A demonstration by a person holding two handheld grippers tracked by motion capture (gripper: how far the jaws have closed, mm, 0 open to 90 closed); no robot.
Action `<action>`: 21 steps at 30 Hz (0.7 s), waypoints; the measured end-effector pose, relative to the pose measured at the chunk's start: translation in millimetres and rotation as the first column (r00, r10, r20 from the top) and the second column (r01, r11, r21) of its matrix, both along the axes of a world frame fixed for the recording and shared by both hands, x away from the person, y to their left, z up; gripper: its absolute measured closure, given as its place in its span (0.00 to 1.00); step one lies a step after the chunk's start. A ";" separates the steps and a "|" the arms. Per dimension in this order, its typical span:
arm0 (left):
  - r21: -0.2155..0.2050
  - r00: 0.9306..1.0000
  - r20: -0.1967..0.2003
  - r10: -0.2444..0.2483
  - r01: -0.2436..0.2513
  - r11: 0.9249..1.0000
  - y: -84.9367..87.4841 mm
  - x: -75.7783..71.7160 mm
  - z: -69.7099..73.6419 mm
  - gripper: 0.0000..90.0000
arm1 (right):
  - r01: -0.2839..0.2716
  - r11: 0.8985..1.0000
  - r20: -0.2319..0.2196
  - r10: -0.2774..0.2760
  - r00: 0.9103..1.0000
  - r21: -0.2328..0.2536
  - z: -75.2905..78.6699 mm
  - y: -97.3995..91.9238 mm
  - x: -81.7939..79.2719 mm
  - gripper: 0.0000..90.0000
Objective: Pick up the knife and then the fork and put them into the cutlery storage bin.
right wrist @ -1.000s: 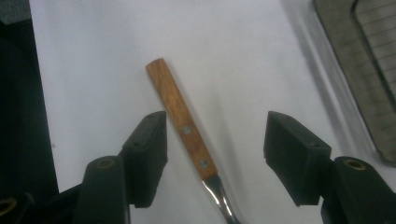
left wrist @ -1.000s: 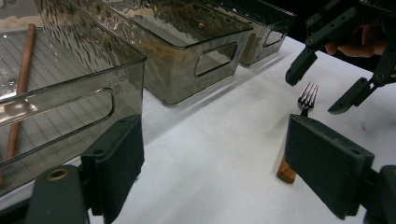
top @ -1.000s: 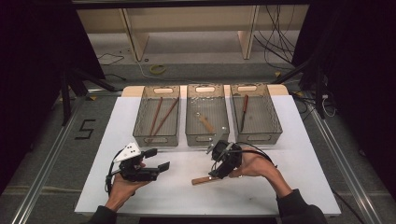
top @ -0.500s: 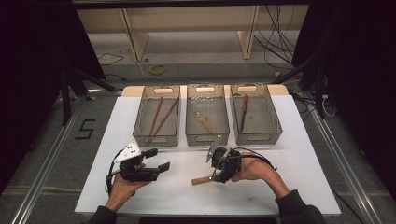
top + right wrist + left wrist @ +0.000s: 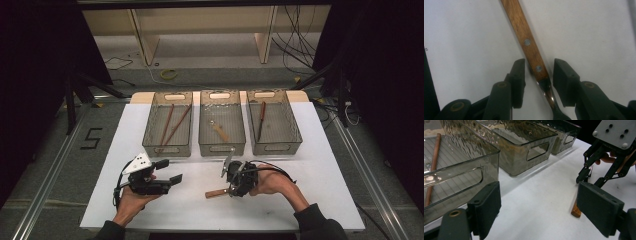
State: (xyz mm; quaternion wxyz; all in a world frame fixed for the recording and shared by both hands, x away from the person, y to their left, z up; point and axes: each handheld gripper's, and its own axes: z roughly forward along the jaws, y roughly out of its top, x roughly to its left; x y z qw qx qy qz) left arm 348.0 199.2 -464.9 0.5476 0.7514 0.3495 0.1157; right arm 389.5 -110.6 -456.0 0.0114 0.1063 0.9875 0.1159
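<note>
Since the earlier frames, the right gripper (image 5: 231, 186) has dropped lower onto the white table top (image 5: 320, 170), and its jaws have just been closing around the wooden-handled metal utensil (image 5: 218, 192) lying there; the handle is between them, yet a sliver of table shows on each side, so the pads do not press it yet. The left gripper (image 5: 170, 171) holds the same spot, its jaws spread wide with nothing between them.

From the high view, the utensil lies on the table in front of the middle smoky clear plastic bin (image 5: 222, 122), brown handle end pointing toward the left gripper, metal end hidden under the right gripper. That view also takes in the left bin (image 5: 168, 124) with two thin reddish-brown sticks (image 5: 171, 125), a short wooden-handled piece (image 5: 219, 131) in the middle bin, and the right bin (image 5: 273, 121) with one dark slim tool (image 5: 261, 120).

The right gripper view gives what the high view cannot: the handle (image 5: 526, 41) carries two small metal rivets and narrows into a shiny steel neck right between the pads (image 5: 519, 80), running off slantwise toward the top edge.

The left gripper view shows its own pads (image 5: 485, 207) far apart, the left bin's wall (image 5: 461, 177) close by with one stick (image 5: 432, 165) inside, and farther off the right gripper (image 5: 584, 176) standing over the utensil's handle end (image 5: 575, 210).
</note>
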 end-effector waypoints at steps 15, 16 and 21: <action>0.000 1.000 0.000 0.000 0.000 1.000 -0.3 -0.2 0.0 0.21 | -0.065 0.997 0.015 0.065 0.998 -0.038 -2.4 2.8 -4.0 0.84; 0.001 1.000 0.000 0.000 0.000 1.000 -0.2 -0.2 0.0 0.21 | -0.070 0.997 0.017 0.071 0.997 -0.039 -2.5 3.1 -4.3 0.85; -0.001 1.000 -0.001 0.001 -0.001 1.000 -0.1 -0.3 0.1 0.21 | -0.075 0.996 0.012 0.076 0.997 -0.038 -2.4 3.5 -5.1 0.87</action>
